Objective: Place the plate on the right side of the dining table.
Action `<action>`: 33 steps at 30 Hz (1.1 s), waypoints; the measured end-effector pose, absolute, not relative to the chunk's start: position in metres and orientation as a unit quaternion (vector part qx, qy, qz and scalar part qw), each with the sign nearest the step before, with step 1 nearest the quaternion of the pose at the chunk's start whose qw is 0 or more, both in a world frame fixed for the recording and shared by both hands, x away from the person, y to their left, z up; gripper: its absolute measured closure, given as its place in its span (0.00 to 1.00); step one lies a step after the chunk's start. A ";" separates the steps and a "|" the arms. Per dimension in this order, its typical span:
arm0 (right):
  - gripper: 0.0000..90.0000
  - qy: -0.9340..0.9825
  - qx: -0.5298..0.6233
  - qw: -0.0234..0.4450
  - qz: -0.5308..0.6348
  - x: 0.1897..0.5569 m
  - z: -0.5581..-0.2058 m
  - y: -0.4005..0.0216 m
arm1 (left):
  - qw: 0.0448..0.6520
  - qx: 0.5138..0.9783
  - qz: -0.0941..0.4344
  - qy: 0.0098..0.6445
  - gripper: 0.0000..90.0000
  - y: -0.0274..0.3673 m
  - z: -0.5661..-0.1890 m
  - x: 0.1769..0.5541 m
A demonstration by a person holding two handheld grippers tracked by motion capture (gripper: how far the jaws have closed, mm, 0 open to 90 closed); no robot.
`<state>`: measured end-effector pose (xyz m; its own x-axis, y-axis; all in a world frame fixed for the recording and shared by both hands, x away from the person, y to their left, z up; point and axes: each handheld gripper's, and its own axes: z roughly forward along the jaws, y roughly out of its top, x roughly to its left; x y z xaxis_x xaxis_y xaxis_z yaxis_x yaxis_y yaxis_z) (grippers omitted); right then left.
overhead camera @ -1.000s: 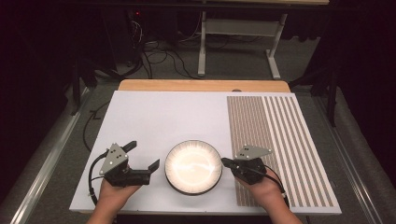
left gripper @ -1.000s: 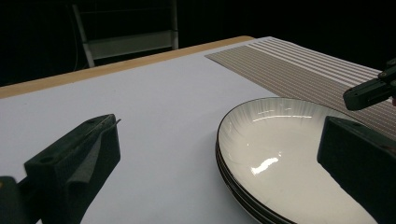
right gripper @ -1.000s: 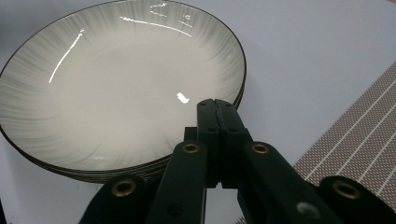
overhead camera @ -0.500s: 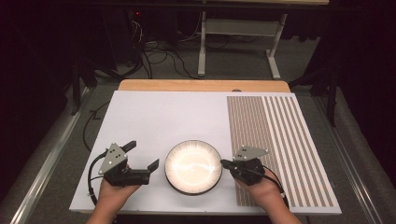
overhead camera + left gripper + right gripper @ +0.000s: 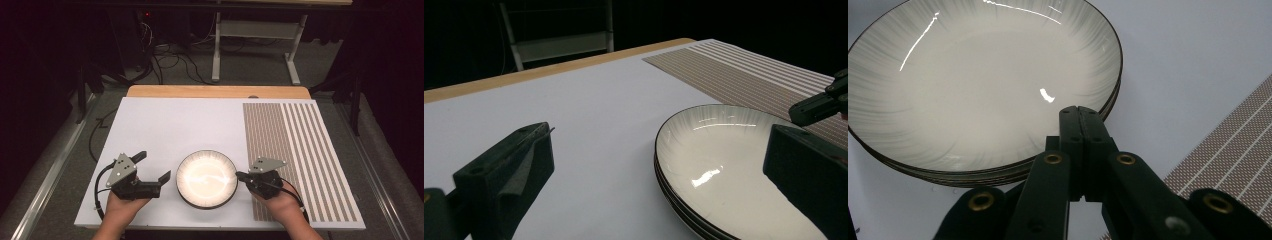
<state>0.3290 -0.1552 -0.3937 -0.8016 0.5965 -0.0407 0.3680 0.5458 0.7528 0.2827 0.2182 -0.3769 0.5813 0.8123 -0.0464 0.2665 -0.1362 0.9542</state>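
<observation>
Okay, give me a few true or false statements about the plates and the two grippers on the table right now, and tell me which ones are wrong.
1. The plates form a stack between the two grippers. True.
2. The left gripper has its jaws wide open. True.
3. The right gripper has its jaws wide open. False: its jaws are shut together, tip beside the plates' rim.
4. Food lies on the top plate. False: the top plate is bare and shiny.
5. The plates rest on the striped mat. False: they sit on the plain white board, left of the mat.

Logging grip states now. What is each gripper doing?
Left gripper: open, beside the stacked white dark-rimmed ceramic plates, holding nothing.
Right gripper: closed, holding nothing.
</observation>
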 end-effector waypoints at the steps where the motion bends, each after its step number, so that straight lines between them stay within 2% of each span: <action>1: 1.00 0.866 0.280 0.146 0.387 0.329 -0.394 -0.155 | 0.536 0.709 0.255 0.380 0.01 0.218 -0.377 0.283; 33: 1.00 0.870 0.275 0.143 0.384 0.330 -0.395 -0.152 | 0.538 0.709 0.254 0.380 0.01 0.219 -0.376 0.283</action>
